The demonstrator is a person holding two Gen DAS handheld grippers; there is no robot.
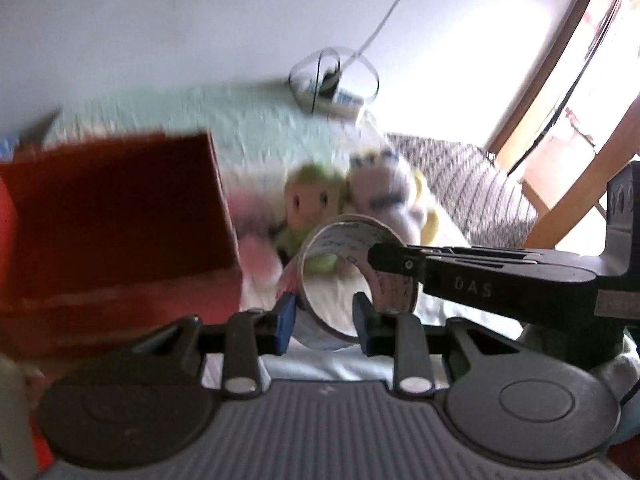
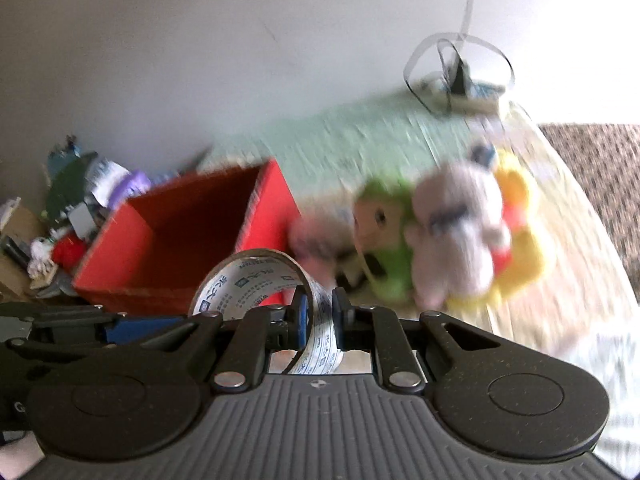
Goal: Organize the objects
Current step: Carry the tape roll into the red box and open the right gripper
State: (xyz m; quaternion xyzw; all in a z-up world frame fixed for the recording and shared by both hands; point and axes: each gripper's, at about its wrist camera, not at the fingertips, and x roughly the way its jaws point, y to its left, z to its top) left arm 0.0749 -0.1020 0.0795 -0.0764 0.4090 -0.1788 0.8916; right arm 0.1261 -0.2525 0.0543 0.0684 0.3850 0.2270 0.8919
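A roll of clear printed tape (image 1: 360, 276) hangs in the air between both grippers. My left gripper (image 1: 324, 322) has its blue pads (image 1: 286, 322) against either side of the roll's lower rim, shut on it. The right gripper reaches in from the right and pinches the roll's wall. In the right wrist view the right gripper (image 2: 322, 316) is shut on the tape roll (image 2: 256, 276) at its right wall, and the left gripper's blue finger (image 2: 140, 326) comes in from the left. An open red box (image 2: 188, 240) stands just behind the roll, also seen as the red box (image 1: 116, 216).
Several plush toys (image 2: 452, 240) lie in a heap right of the box on a pale green cover (image 2: 360, 136). A power strip with looped cable (image 2: 460, 84) sits at the far edge by the wall. Clutter (image 2: 60, 208) is piled left of the box. A patterned sofa (image 1: 472, 184) lies right.
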